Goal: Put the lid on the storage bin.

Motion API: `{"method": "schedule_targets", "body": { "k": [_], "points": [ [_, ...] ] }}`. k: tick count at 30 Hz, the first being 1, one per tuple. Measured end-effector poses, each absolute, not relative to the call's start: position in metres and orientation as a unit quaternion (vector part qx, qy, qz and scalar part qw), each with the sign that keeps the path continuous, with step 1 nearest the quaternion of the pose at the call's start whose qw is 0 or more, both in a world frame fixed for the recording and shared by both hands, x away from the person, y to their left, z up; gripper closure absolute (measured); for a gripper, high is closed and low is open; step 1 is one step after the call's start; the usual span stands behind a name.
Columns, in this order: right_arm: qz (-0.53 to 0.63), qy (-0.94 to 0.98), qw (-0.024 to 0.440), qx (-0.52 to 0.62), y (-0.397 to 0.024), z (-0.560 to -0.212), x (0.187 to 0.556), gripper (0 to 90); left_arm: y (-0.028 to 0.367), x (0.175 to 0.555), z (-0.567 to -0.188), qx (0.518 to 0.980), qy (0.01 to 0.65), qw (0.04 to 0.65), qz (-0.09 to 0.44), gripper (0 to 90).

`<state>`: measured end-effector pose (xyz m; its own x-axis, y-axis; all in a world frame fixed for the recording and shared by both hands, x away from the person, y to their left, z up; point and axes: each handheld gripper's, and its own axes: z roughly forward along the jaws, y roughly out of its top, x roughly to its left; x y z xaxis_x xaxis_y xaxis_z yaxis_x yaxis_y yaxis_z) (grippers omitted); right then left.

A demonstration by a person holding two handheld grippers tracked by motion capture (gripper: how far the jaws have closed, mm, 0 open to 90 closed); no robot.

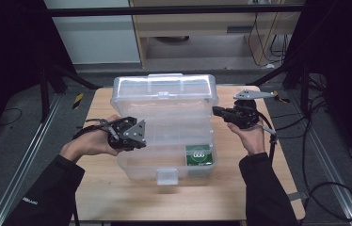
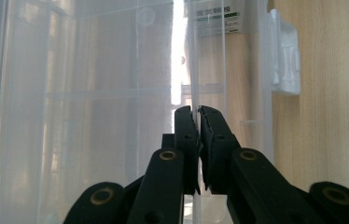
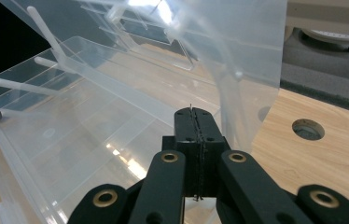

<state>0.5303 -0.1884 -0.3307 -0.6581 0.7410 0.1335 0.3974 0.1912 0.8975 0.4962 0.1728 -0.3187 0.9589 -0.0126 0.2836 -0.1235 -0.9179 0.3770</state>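
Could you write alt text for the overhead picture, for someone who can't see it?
A person's two hand-held grippers, left and right, pinch opposite sides of an open clear plastic storage box on a pale wooden table. A green packet lies inside.

a green label (image 1: 198, 155) lies in the front right corner of the clear plastic box (image 1: 164, 127), bearing small white marks that look like three rounded figures, too small to read for sure. in the left gripper view a white sticker (image 2: 214, 19) with a green stripe stands on the box wall; its printed characters are too blurred to read. faint pale lettering on the person's left sleeve (image 1: 33, 201) is also illegible.
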Motion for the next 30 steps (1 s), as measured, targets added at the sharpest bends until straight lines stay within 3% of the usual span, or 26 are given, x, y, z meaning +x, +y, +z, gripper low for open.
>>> {"method": "schedule_targets", "body": {
  "k": [14, 21, 25, 30],
  "points": [
    [0.511, 0.761, 0.151, 0.370, -0.191, -0.338, 0.525, 90.0, 0.175, 0.492, -0.323, 0.968, -0.033, 0.205, 0.139, 84.0],
    [0.510, 0.763, 0.149, 0.369, -0.191, -0.338, 0.524, 90.0, 0.171, 0.493, -0.322, 0.957, -0.033, 0.258, 0.128, 72.8],
    [0.512, 0.761, 0.149, 0.369, -0.191, -0.338, 0.523, 90.0, 0.166, 0.491, -0.321, 0.952, -0.021, 0.286, 0.112, 61.3],
    [0.512, 0.761, 0.149, 0.369, -0.192, -0.338, 0.522, 90.0, 0.160, 0.488, -0.324, 0.946, -0.005, 0.309, 0.100, 55.5]
  ]
}}
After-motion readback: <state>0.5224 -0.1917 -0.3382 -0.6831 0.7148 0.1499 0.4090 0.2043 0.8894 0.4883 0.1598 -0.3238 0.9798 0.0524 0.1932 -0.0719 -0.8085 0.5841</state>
